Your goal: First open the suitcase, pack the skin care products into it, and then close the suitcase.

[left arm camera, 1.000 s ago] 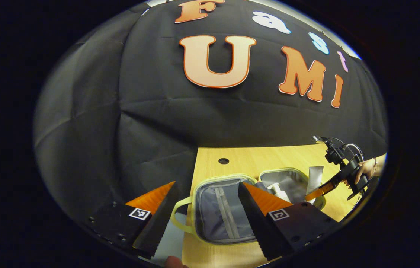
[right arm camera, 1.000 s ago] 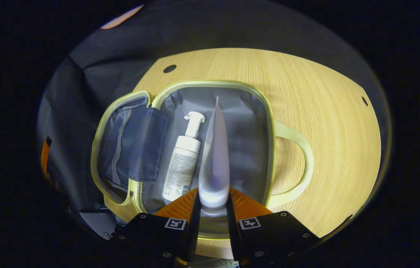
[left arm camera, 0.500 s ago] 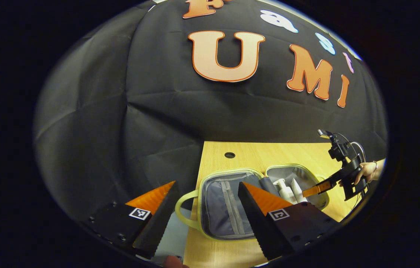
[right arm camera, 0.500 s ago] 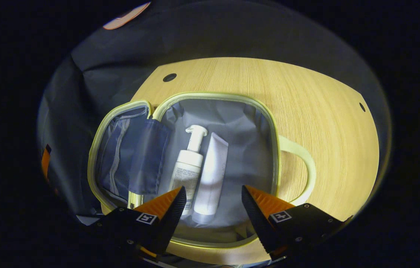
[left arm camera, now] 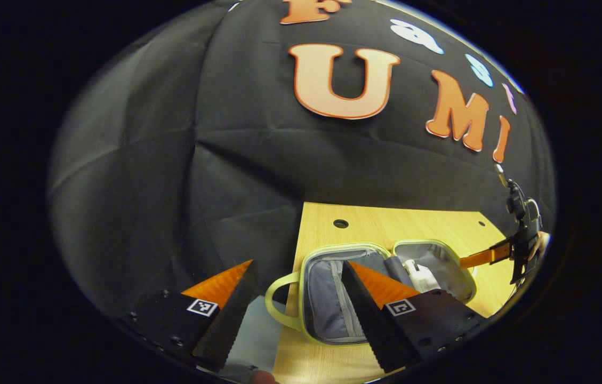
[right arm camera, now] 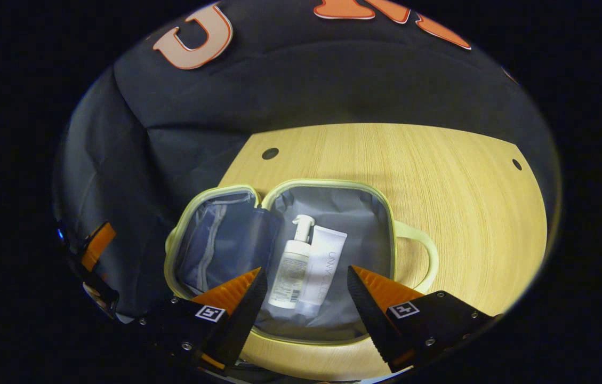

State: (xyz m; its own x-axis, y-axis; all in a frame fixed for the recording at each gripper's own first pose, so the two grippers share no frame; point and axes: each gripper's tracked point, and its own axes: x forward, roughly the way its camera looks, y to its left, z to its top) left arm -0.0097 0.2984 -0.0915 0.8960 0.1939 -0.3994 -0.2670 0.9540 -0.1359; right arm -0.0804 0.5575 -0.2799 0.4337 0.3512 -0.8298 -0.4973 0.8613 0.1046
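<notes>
Right gripper view: right gripper (right arm camera: 306,290) hangs above the near edge of the open suitcase (right arm camera: 301,256), fingers spread wide, nothing between them. Directly ahead of it, in the right-hand half of the case, a white pump bottle (right arm camera: 291,264) and a white tube (right arm camera: 323,264) lie side by side, touching, pump head and tube crimp pointing toward the far edge of the table (right arm camera: 439,170). Both sit flat on the grey lining.

Left gripper view: left gripper (left arm camera: 295,290) is also spread and empty, held off the table's left edge, short of the case's nearer handle (left arm camera: 278,304). Right gripper (left arm camera: 484,258) shows far off over the other half.

Judgement: packing looks done, so closing is the step in hand. To do it well:
- fold the lid half (right arm camera: 215,248) over the half with the products, not the reverse, so nothing slides
- pinch the lid at its pale green rim, not the soft lining or the pocket flap
- steady the loaded half with the other gripper
- watch the pump head, likely the highest point, which may catch the lid

Suitcase: small soft case, pale yellow-green piping and loop handles on both outer sides, grey interior, zipped pocket in the lid half. It lies fully opened flat, near the table's front-left corner, hinge line running front to back.
</notes>
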